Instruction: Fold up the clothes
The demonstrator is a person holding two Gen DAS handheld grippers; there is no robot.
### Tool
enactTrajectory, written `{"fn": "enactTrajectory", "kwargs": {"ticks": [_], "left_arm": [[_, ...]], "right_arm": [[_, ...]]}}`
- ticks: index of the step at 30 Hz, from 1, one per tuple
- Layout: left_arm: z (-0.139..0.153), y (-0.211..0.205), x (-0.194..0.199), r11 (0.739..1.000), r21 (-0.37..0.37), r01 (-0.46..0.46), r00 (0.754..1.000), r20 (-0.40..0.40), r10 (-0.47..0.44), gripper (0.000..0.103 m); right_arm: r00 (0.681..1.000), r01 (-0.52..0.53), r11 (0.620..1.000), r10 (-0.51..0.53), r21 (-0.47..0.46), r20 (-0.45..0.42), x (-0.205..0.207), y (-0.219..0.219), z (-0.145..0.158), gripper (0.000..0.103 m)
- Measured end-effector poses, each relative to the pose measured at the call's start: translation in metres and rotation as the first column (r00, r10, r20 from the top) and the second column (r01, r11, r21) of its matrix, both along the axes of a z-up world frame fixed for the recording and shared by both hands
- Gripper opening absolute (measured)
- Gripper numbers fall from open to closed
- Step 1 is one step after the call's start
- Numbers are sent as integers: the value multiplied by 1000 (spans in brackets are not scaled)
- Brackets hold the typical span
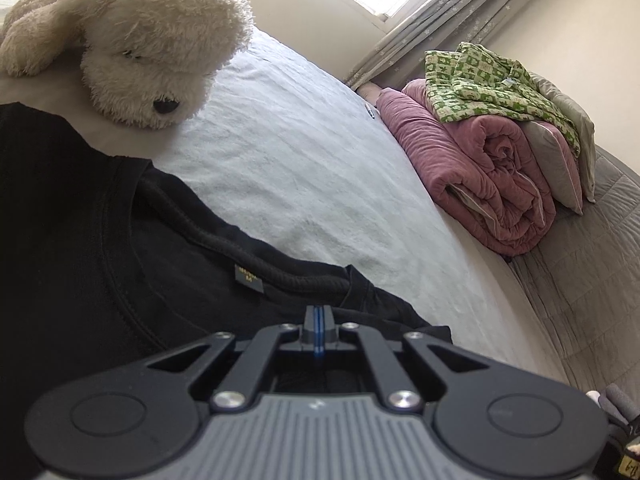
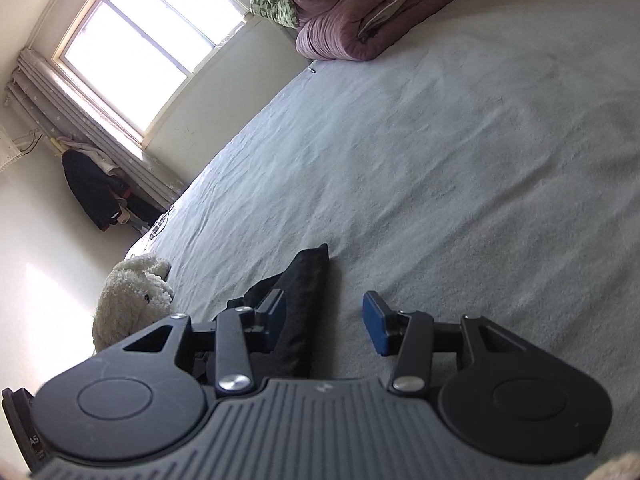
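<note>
Overhead, bright window (image 2: 136,44); pale bedspread (image 2: 440,160) under black shirt (image 1: 100,240).

Daylight floods through the blown-out, white-framed glass window (image 2: 132,52); both fisheye views curve and darken at corners, and the foreground is slightly soft.

I see a bright window (image 2: 132,52) with grey curtains (image 1: 436,20), cream walls (image 1: 320,4), and a white-sheeted bed (image 2: 440,160) below.

Cream plush dog (image 1: 132,40) on bed (image 1: 300,160); pink quilt (image 1: 480,168) under green blanket (image 1: 488,80); small object, perhaps pen (image 1: 371,112).
</note>
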State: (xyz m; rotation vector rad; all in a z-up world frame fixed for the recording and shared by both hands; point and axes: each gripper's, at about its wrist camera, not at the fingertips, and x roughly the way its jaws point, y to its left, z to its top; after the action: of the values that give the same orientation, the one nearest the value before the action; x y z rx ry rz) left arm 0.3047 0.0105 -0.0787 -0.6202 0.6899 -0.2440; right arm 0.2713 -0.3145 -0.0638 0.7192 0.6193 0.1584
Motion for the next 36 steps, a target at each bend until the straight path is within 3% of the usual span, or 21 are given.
{"fn": "enactTrajectory", "kwargs": {"ticks": [4, 8, 11, 13, 16, 20, 22, 25, 26, 27, 28, 30, 32, 36], "left_arm": [[-2, 1, 1, 1000, -18, 6, 1000, -2, -6, 0], [-3, 1, 1, 999, -39, 19, 1000, 14, -18, 0], [-1, 3, -1, 996, -80, 31, 998, 54, -26, 0], [1, -1, -1, 997, -72, 37, 997, 65, -33, 0], [-4, -11, 4, 998, -24, 59, 997, 45, -58, 0], [-9, -17, 8, 997, 11, 73, 997, 37, -73, 0], [-9, -17, 8, 997, 12, 75, 996, 41, -76, 0], [-9, -16, 8, 997, 4, 76, 996, 42, -76, 1], [-10, -16, 8, 997, 3, 77, 996, 42, -77, 1], [-9, -15, 8, 997, 2, 77, 996, 41, -77, 1], [-9, -15, 8, 997, 0, 77, 996, 41, -77, 1], [-10, -15, 8, 997, -3, 78, 996, 39, -78, 1], [-10, -14, 8, 997, -6, 78, 996, 37, -78, 1], [-9, -15, 7, 997, -8, 78, 996, 33, -78, 1]], "right_arm": [[999, -36, 999, 36, 23, 32, 25, -2, -14, 39], [994, -63, 997, 59, 44, 97, 32, 2, -25, 6], [984, -38, 999, 35, 11, 176, 24, 1, -16, 5], [977, -38, 997, 51, -67, 206, 24, 5, -7, 5], [977, -59, 985, 90, -160, 193, 36, 8, -8, 5], [989, -66, 988, 83, -139, 120, 46, 3, -20, 5], [991, -75, 987, 89, -139, 96, 49, 2, -21, 6], [989, -113, 971, 130, -211, 71, 46, 8, -10, 15], [987, -131, 962, 150, -240, 59, 44, 9, -4, 23], [984, -148, 954, 170, -261, 60, 37, 9, 1, 41], [980, -165, 946, 190, -281, 63, 30, 9, 7, 48], [970, -203, 926, 235, -318, 65, 13, 8, 18, 51], [951, -265, 885, 304, -383, 46, -11, 13, 24, 51], [900, -366, 763, 436, -532, 7, -70, 28, 30, 51]]}}
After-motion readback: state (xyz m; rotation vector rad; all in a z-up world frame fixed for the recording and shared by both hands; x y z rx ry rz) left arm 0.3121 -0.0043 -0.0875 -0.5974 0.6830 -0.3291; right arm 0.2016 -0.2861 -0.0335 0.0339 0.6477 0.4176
